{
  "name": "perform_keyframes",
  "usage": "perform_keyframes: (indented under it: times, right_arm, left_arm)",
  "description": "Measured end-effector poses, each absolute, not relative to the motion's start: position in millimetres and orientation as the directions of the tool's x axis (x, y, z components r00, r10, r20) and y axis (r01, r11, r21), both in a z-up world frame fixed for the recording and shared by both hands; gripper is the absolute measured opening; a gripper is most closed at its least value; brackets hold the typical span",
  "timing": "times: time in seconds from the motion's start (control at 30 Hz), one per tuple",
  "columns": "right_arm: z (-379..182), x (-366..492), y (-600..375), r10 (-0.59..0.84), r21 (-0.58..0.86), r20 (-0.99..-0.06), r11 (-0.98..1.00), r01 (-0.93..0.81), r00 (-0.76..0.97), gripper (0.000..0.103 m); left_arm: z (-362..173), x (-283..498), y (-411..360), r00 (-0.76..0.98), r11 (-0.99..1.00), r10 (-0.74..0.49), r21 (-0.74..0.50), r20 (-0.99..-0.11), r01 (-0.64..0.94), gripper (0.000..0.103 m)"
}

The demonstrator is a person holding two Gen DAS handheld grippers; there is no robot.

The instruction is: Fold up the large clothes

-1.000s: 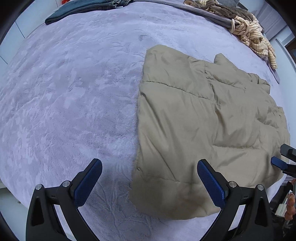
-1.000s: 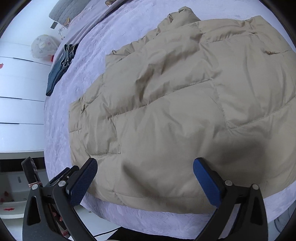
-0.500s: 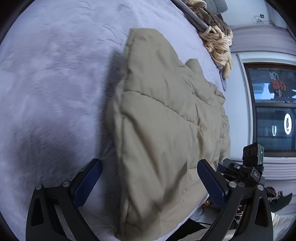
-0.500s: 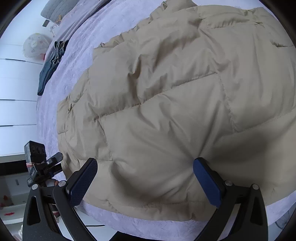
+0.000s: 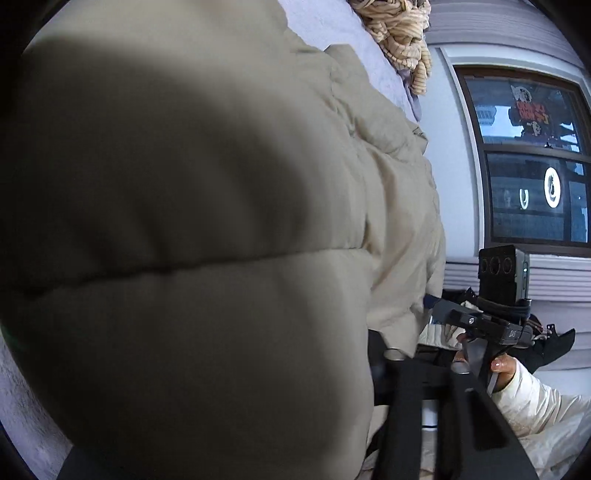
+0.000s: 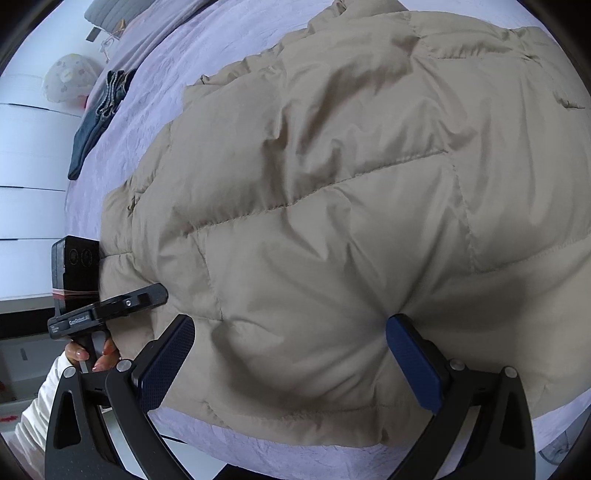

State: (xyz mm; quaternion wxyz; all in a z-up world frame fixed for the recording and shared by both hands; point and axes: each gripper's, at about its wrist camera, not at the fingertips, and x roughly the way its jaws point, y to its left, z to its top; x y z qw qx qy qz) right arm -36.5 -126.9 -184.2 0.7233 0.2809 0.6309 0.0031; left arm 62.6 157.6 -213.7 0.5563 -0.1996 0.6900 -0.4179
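Note:
A beige quilted puffer jacket lies spread on a lavender bed. It fills most of the left wrist view, pressed close to the lens and hiding my left gripper's fingertips. From the right wrist view my left gripper is at the jacket's left edge, its tips out of sight in the fabric. My right gripper is open, its blue pads straddling the jacket's near hem. It also shows in the left wrist view at the jacket's edge.
Folded dark jeans and a pale round bag lie at the bed's far left. A tan striped garment is heaped at the far end. A dark window is on the right wall.
My left gripper has pushed forward into the jacket's edge, so fabric now covers its view and pads. My right gripper has moved closer onto the jacket's near hem.

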Motion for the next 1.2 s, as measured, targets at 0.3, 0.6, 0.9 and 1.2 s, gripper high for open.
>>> perform_keyframes:
  times: [0.3,0.6,0.9,1.2]
  right_arm:
    - [-152,-44,-146,0.312,0.409,-0.9,0.846,0.341,0.306,0.072]
    - [-185,-19,-180,0.337,0.461,-0.873,0.808,0.367,0.354,0.009]
    - [-231,13,-199,0.479,0.558,-0.828,0.757,0.342,0.292,0.001]
    - [-192,-48,-267,0.559,0.668,-0.741,0.669,0.324,0.373,0.006]
  left_arm:
    - [-137,41,148,-0.211,0.534,-0.785,-0.809,-0.582,0.246,0.032]
    - [-74,20,106,-0.133,0.651,-0.719,-0.728,-0.683,0.215,0.032]
    - [-27,-5,-4,-0.115,0.719,-0.637,-0.642,-0.762,0.266,0.033]
    - [-9,-6,-104,-0.266,0.605,-0.666,-0.713,-0.697,0.354,0.078]
